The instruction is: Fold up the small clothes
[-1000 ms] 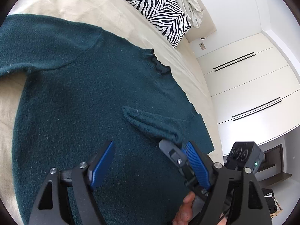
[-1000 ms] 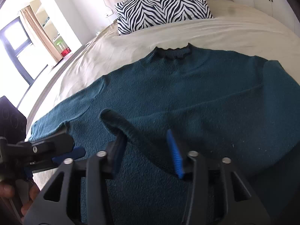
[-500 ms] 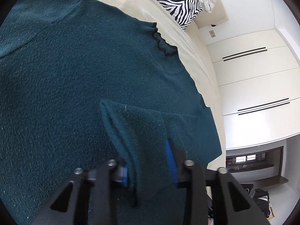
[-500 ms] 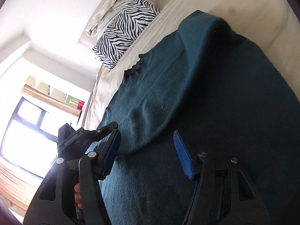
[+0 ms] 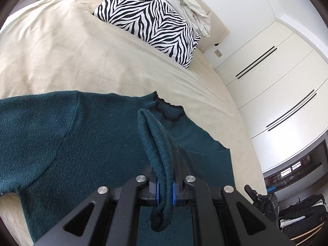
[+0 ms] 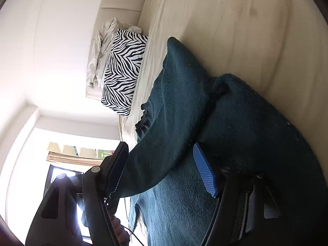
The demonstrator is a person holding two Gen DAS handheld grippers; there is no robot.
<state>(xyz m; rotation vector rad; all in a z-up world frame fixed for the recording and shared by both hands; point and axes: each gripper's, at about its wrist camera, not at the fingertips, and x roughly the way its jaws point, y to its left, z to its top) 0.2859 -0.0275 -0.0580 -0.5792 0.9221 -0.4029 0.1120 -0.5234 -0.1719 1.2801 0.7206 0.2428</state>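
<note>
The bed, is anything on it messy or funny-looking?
Yes. A crumpled white cloth lies bunched behind the zebra-striped pillow instead of smoothed out. The dark teal knitted sweater isn't flat either: the left gripper pinches its sleeve cuff up off the beige bedsheet.

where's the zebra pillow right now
In the left wrist view, the zebra pillow lies at the head of the bed, beyond the sweater's collar, beside crumpled white bedding.

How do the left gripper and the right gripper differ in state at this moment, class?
The left gripper is shut on the sweater's ribbed cuff; the right gripper is not gripping, its jaws opening. The left shows thin slivers of blue pad; the right shows one whole blue pad. Both hang over the teal sweater.
</note>
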